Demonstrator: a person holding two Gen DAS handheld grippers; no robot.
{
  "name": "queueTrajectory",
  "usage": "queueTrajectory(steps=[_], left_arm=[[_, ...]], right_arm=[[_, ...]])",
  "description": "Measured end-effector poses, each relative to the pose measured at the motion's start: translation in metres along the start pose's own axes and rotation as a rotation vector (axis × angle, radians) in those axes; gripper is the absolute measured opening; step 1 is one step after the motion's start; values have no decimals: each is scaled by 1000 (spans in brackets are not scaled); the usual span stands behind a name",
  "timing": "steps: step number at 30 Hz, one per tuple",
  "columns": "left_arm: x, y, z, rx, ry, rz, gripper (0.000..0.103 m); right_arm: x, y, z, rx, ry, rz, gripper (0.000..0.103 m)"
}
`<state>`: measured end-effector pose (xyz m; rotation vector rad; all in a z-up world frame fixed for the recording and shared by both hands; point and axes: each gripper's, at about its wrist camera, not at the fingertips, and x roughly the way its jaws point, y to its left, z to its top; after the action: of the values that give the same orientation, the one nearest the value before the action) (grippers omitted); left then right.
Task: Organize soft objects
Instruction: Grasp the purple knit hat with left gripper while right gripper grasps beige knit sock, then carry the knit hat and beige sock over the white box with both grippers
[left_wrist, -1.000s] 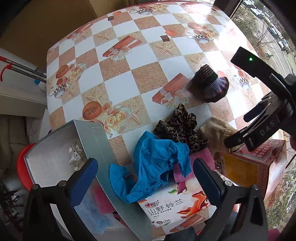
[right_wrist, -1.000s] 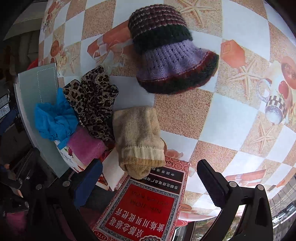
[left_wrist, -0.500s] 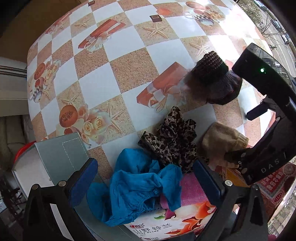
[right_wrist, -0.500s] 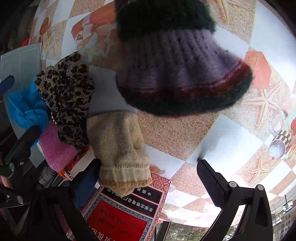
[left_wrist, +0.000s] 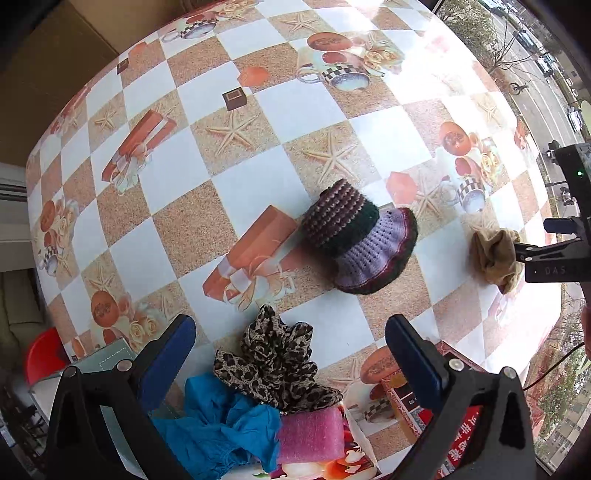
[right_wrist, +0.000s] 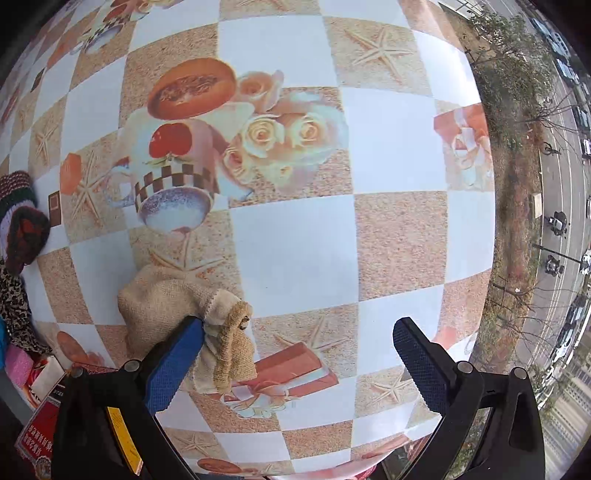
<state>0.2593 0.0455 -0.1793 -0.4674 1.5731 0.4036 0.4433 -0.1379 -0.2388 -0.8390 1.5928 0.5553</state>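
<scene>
**Beige sock draped on one pad, jaws wide apart**

Right gripper (right_wrist: 298, 347) spread wide, clamping nothing. Beige sock (right_wrist: 184, 314) bunched against the left blue pad (right_wrist: 173, 362), part hanging over its tip, the rest slumped toward the checked tablecloth (right_wrist: 295, 240); whether resting on the cloth or lifted clear, impossible to say. Seen from the left wrist as a crumpled lump (left_wrist: 495, 254) at the far right, beside the black gripper body.

Left gripper (left_wrist: 290, 354) likewise released, empty, hovering over the leopard-print cloth (left_wrist: 277, 365). Just beyond, knitted hat (left_wrist: 358, 236) on its side. Blue fabric (left_wrist: 218, 428) and pink foam block (left_wrist: 310, 435) half hidden behind the fingers, cut by the lower edge. Red box (left_wrist: 461, 435) mostly covered, print unreadable.
</scene>
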Motion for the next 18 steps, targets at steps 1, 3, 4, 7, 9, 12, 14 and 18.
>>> queueTrajectory(steps=[1,3,4,7,9,12,14,18], left_arm=[[0,-3,5,5,3,-4,103],[2,-11,15,12,5,-15,103],[4,-15,22,13,6,-21,103],[13,-25,36,13,13,-25,103],[22,-32,45,21,22,-10,103],[39,-40,51,24,53,5,103],[48,-41,55,11,58,8,103],[63,-44,64,-22,66,6,103]], right_arm=[[-7,-10,-6,31,-36,51,103],[-16,-19,-21,62,-89,176,103],[-19,-17,-28,56,-111,204,103],[-23,-1,-39,-9,-157,193,103],[-19,13,-37,-35,-158,169,103],[-7,23,-29,-35,-153,130,103],[1,23,-29,-22,-133,139,103],[10,15,-28,6,-119,156,103]])
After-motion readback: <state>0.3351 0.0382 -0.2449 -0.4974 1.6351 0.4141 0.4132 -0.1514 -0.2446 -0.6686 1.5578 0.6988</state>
